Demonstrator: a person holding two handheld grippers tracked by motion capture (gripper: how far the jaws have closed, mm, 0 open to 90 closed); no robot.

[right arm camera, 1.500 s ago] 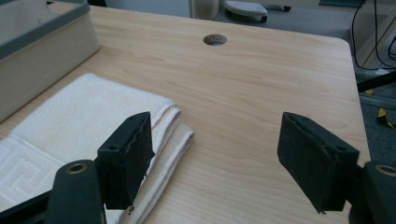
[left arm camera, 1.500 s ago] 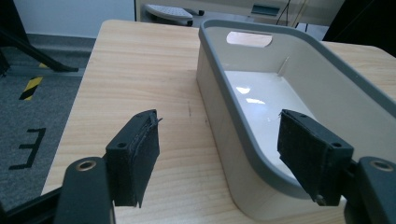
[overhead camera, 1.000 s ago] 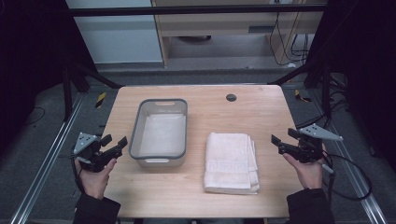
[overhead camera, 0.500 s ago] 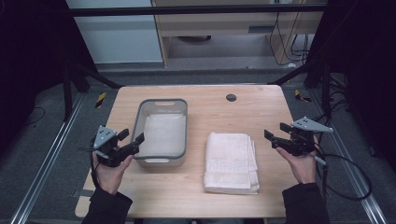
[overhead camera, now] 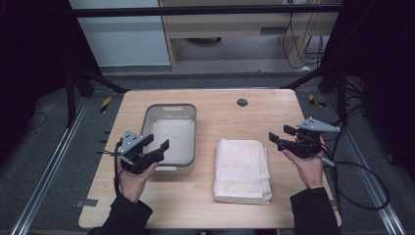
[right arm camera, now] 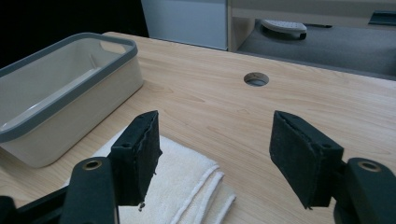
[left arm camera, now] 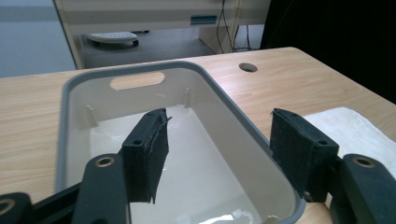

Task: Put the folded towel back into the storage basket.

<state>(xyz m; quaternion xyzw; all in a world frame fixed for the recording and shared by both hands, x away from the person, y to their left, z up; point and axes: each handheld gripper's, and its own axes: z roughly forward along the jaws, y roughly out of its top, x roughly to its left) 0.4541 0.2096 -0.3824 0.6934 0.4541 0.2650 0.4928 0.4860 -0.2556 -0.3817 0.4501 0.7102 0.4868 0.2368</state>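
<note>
While both grippers (overhead camera: 159, 147) (overhead camera: 279, 138) close empty, still apart — one tub (overhead camera: 192, 142), one towel (overhead camera: 242, 169).

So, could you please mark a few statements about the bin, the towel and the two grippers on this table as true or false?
1. The folded white towel lies inside the bin. False: it lies on the table, to the right of the grey-rimmed bin in the high view.
2. The left gripper is at the bin's near left corner. True.
3. The right gripper is clamped on the towel. False: its jaws are open with nothing between them, to the right of the towel.
4. A round hole sits in the tabletop beyond the towel. True.
5. The left gripper holds a cup. False: its jaws are open and empty.
</note>
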